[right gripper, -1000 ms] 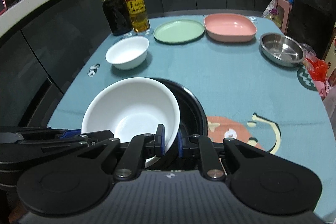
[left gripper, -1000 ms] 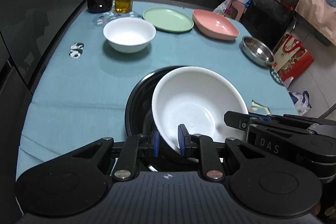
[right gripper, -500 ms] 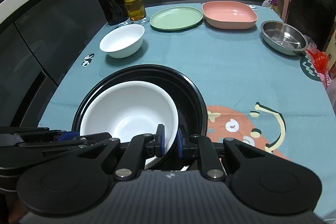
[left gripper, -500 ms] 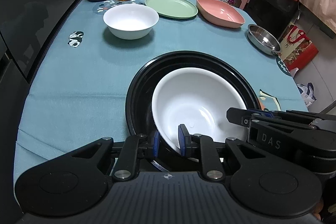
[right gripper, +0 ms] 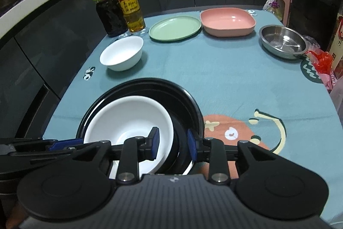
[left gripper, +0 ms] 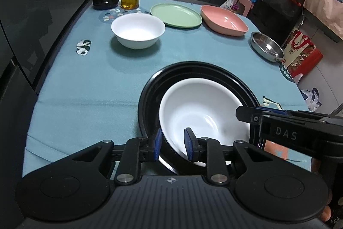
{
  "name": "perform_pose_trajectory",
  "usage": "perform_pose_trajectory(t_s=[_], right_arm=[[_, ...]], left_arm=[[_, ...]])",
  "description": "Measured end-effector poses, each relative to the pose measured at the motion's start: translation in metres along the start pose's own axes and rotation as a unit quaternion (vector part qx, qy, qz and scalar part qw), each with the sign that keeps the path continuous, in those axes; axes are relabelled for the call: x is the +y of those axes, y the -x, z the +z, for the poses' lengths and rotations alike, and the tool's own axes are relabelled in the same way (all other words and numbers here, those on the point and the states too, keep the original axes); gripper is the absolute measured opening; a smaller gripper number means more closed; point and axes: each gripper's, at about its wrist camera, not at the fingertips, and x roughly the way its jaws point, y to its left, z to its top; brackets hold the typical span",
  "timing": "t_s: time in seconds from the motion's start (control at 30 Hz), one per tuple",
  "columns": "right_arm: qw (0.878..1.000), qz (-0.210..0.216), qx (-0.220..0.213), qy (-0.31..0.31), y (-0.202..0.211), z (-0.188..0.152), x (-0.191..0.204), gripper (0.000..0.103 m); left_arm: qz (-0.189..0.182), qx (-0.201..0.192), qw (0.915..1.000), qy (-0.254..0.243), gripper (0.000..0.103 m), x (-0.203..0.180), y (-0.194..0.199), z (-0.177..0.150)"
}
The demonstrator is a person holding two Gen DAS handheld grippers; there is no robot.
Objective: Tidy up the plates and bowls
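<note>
Bare cloth (right gripper: pixel 225 83) lies open between the black dish (right gripper: pixel 188 104) and the far row: small bowl (right gripper: pixel 122 54), bottles (right gripper: pixel 120 8), green plate (right gripper: pixel 174 28), pink dish (right gripper: pixel 228 21), steel pan (right gripper: pixel 283 41).

Both grippers are showing black ribbed housings, silver pivot screws and blue finger pads (left gripper: pixel 158 144); the right gripper (left gripper: pixel 246 114), at three o'clock, is wearing "DAS" lettering.

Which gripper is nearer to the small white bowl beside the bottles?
Left. The left gripper is at the big white bowl's rim on the small white bowl's side; the right gripper is at the opposite rim.
</note>
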Motion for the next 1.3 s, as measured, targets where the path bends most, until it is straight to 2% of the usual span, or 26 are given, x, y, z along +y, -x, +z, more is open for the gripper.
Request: perform_pose_trajectory(t_s=[0.33, 0.53, 0.9, 1.13, 1.3], right_arm=[[1.0, 0.004, -0.015, -0.003, 0.005, 0.007, -0.004, 0.027], [0.999, 0.007, -0.031, 0.001, 0.009, 0.019, -0.003, 0.027], [1.0, 0.0, -0.025, 0.005, -0.02, 0.054, -0.002, 0.027], [1.0, 0.008, -0.012, 0.016, -0.049, 0.076, 0.009, 0.027], [1.0, 0.013, -0.008, 0.014, -0.067, 0.096, 0.018, 0.027]], left_arm=[[-0.005, -0.032, 0.9995, -0.004, 0.022, 0.004, 0.022, 0.006], [0.009, -0.063, 0.9976, 0.026, 0.024, 0.019, 0.027, 0.022], [0.04, -0.057, 0.9941, 0.083, 0.025, 0.053, -0.004, 0.055], [0.043, -0.071, 0.9897, 0.116, 0.025, 0.075, -0.031, 0.082], [0.036, -0.062, 0.9892, 0.128, 0.025, 0.087, -0.053, 0.101]])
